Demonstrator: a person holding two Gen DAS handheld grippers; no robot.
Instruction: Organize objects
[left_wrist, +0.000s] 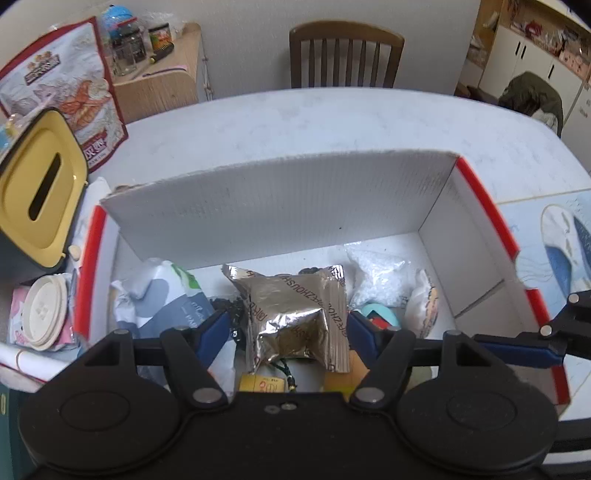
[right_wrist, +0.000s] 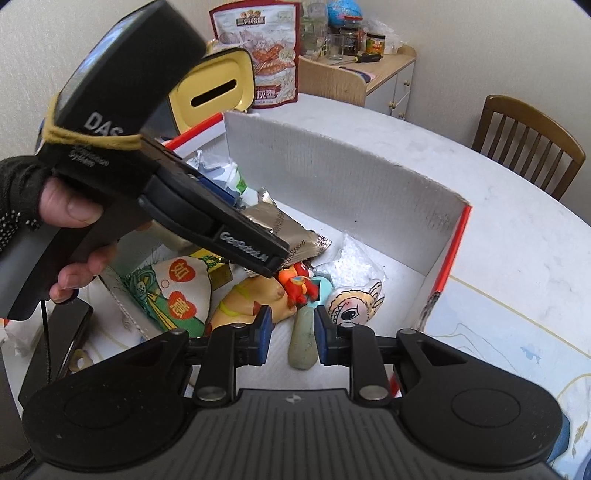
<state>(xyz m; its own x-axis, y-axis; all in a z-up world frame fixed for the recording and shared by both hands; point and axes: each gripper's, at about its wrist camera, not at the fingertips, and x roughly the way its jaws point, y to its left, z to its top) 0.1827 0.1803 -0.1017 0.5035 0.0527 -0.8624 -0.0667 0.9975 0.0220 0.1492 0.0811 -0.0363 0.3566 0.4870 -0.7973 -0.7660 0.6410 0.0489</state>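
Note:
A white cardboard box with a red rim (left_wrist: 277, 210) (right_wrist: 332, 166) holds several small items. A silver foil packet (left_wrist: 295, 314) (right_wrist: 291, 229) lies in its middle, between the spread blue fingers of my left gripper (left_wrist: 291, 330); the pads stand clear of it. A hand (right_wrist: 70, 214) holds that gripper's black body (right_wrist: 207, 221) over the box. My right gripper (right_wrist: 293, 332) hovers at the box's near right with its jaws almost together. A pale green handle (right_wrist: 303, 343) of a teal toy shows in the narrow gap, lying on the box floor.
Also inside are a pellet bag (right_wrist: 351, 262), a red figure (right_wrist: 299, 284) and a heart-print sachet (right_wrist: 177, 291). A yellow-lidded bin (left_wrist: 40, 184) and a snack bag (left_wrist: 74, 92) stand left. A wooden chair (left_wrist: 345, 55) is behind the table, a blue mat (left_wrist: 554, 240) right.

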